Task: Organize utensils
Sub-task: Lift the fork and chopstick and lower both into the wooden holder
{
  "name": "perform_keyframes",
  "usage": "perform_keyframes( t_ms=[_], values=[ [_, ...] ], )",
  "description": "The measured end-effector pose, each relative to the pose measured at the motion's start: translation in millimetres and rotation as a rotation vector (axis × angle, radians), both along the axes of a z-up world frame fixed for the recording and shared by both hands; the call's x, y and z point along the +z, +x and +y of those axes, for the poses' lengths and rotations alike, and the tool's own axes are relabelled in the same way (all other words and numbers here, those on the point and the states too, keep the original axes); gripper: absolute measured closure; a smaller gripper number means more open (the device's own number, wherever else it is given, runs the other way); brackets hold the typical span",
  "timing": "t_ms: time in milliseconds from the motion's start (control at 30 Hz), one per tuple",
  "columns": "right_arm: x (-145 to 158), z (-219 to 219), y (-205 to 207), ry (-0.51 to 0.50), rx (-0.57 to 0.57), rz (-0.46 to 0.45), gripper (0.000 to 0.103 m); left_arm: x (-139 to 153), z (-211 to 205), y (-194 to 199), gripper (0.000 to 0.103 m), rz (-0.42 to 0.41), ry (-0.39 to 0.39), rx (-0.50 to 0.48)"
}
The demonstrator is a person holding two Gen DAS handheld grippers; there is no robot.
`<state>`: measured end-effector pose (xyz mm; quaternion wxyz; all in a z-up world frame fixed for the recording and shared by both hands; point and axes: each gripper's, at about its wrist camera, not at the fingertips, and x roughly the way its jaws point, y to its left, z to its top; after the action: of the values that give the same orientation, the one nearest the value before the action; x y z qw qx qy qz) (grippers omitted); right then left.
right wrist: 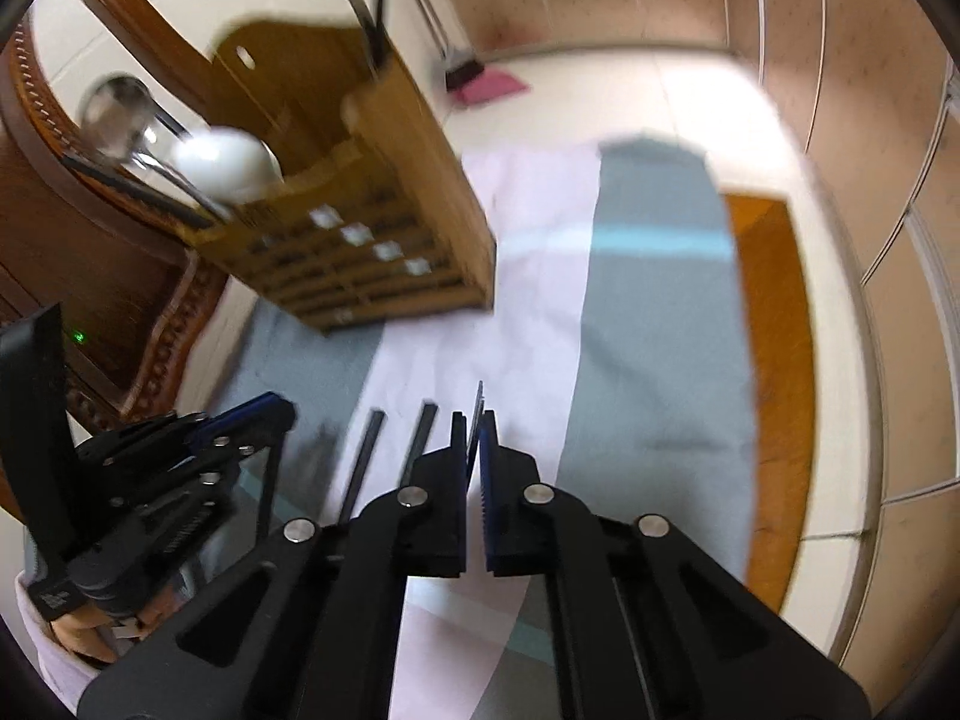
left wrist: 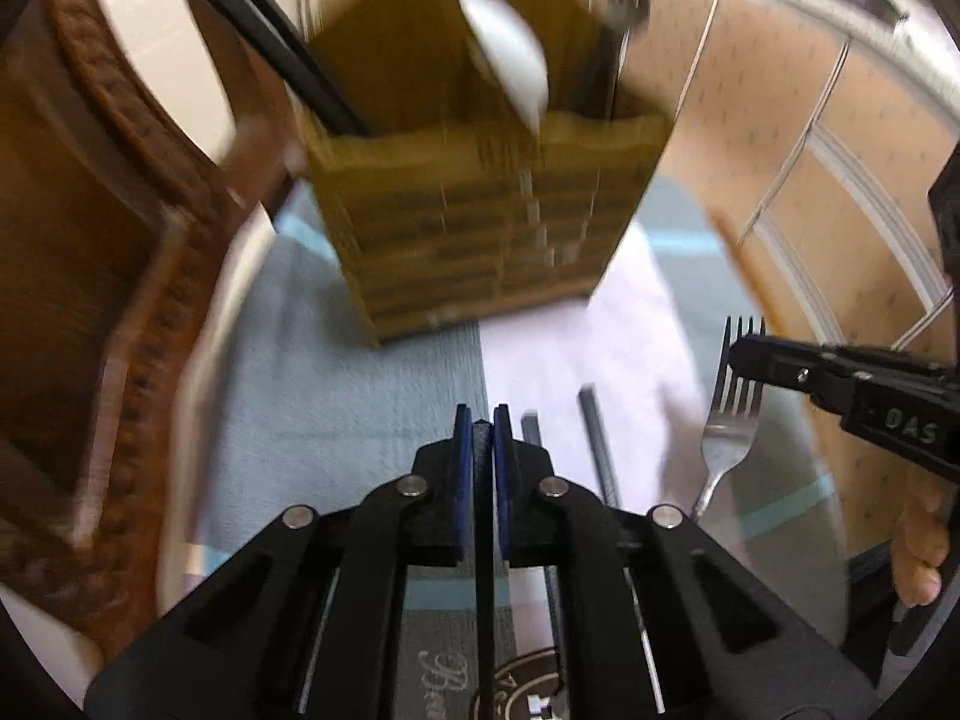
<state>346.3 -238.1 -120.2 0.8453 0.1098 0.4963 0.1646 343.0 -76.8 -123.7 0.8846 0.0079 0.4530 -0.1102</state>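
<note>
With one dark square-section chopstick (left wrist: 482, 510) pinched flat between the closed blue pads of the left gripper (left wrist: 482, 420) and the silver metal fork (left wrist: 729, 426) clamped at its tines by the closed right gripper (left wrist: 744, 357), both just above the grey-and-pink cloth (left wrist: 360, 396), each should rise level and tip handle-first into its own compartment of the slatted wooden utensil holder (left wrist: 480, 228) standing beyond.

Carved wooden furniture (right wrist: 36, 276), pale floor (right wrist: 690, 96) — beige panelled wall (right wrist: 888, 138)

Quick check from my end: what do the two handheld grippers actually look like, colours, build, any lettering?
Both match: the left gripper and right gripper have black plastic linkage arms with cut-out windows, joined by round silver pivot pins, and blue pads lining the fingers. White raised lettering reading "DAS" shows on the right gripper's body in the left wrist view. A pale sleeve cuff shows behind the left gripper.
</note>
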Motion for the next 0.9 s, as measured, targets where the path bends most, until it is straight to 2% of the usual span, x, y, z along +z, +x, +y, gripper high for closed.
perform_keyframes(
  t_ms=[67,233,400,500,600,733,900],
  values=[
    [22.2,-1.5,-8.0,-0.026,-0.011,-0.07,0.1,22.7,9.7,-9.1,0.096,-0.069,-0.018,0.027],
    [70.8,13.2,-31.2,-0.173,-0.015,-0.259,0.101,73.1,36.5,-36.4,0.096,-0.239,-0.047,0.11],
    [92.6,39.0,-51.8,-0.323,0.009,-0.374,0.101,99.4,61.4,-51.3,0.096,-0.34,-0.119,0.189],
    [103.7,48.0,-61.9,-0.375,0.021,-0.42,0.101,114.6,68.7,-67.8,0.096,-0.427,-0.13,0.226],
    [111.8,52.3,-68.4,-0.423,0.019,-0.457,0.101,123.8,71.3,-77.4,0.096,-0.455,-0.127,0.235],
    [126.6,46.8,-71.4,-0.418,-0.001,-0.474,0.101,139.8,79.2,-86.7,0.096,-0.506,-0.138,0.271],
    [156.9,48.8,-74.8,-0.429,-0.023,-0.528,0.101,179.7,77.7,-86.8,0.096,-0.592,-0.133,0.267]
  ],
)
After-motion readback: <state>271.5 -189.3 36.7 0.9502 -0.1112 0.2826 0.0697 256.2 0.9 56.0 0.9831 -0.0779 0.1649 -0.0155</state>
